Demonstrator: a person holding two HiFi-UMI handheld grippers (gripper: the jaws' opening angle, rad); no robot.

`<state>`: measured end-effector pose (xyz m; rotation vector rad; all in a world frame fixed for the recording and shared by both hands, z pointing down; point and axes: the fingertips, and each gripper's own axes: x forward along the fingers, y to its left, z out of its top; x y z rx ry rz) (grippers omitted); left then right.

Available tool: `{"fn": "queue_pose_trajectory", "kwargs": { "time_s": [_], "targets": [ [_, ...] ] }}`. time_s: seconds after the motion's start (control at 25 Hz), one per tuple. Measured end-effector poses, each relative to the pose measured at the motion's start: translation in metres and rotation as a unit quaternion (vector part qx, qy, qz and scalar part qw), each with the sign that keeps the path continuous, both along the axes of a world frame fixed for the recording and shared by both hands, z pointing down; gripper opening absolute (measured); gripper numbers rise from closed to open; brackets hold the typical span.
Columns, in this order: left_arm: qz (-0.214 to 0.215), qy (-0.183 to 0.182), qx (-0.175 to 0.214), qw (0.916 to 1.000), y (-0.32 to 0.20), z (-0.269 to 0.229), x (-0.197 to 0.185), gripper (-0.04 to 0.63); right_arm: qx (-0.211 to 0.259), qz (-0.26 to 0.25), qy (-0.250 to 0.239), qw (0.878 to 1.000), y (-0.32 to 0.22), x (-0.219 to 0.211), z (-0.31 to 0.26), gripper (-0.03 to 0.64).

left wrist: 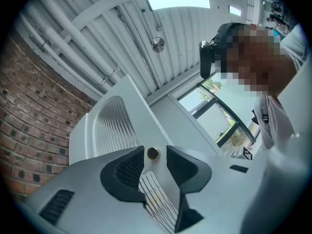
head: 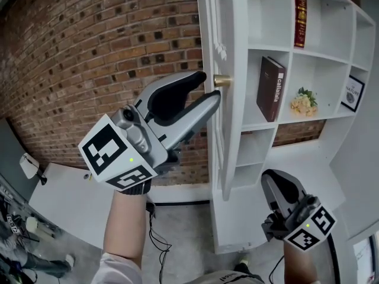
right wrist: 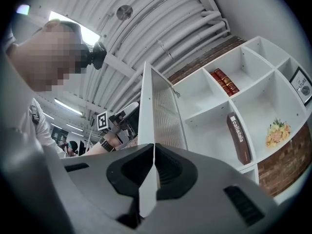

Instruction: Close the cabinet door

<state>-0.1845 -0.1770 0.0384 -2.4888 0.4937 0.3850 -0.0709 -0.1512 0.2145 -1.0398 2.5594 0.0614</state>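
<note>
The white cabinet door (head: 225, 117) with ribbed glass stands open, seen edge-on from the head view. A small brass knob (head: 221, 80) sits on its left face. My left gripper (head: 210, 87) is open, its tips right at the knob. In the left gripper view the knob (left wrist: 152, 153) shows in the gap of my left gripper (left wrist: 155, 156), with neither pad touching it. My right gripper (head: 275, 181) hangs low at the right, shut on nothing and apart from the door. In the right gripper view, the right gripper (right wrist: 154, 147) points at the door's edge (right wrist: 146, 106).
The open white shelf unit (head: 269, 46) holds a dark brown book (head: 271, 89), a red book (head: 300, 15), a small bunch of flowers (head: 304, 104) and a framed picture (head: 353, 92). A brick wall (head: 89, 52) stands left of the door. Cables lie on the floor below.
</note>
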Motion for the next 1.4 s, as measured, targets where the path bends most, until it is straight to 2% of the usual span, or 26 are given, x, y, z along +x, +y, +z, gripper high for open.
{"fn": "queue_pose_trajectory", "kwargs": {
  "time_s": [0.2, 0.6, 0.72, 1.04, 1.4],
  "targets": [
    [0.001, -0.031, 0.018, 0.9994, -0.005, -0.003, 0.01, 0.137, 0.005, 0.002, -0.002, 1.0, -0.005, 0.006, -0.005, 0.02],
    [0.011, -0.053, 0.036, 0.9979, -0.005, -0.003, 0.016, 0.13, 0.005, 0.007, 0.0, 1.0, -0.011, 0.007, -0.004, 0.02],
    [0.008, -0.045, 0.033, 0.9984, -0.006, -0.004, 0.015, 0.094, 0.008, 0.006, 0.001, 1.0, -0.01, 0.006, -0.006, 0.02],
    [0.002, -0.042, 0.028, 0.9987, -0.006, -0.005, 0.023, 0.09, 0.005, 0.01, 0.0, 1.0, -0.008, 0.009, -0.002, 0.02],
    [-0.007, -0.039, 0.04, 0.9984, -0.005, -0.005, 0.054, 0.086, 0.001, 0.028, -0.012, 1.0, -0.006, 0.031, 0.004, 0.02]
  ]
}}
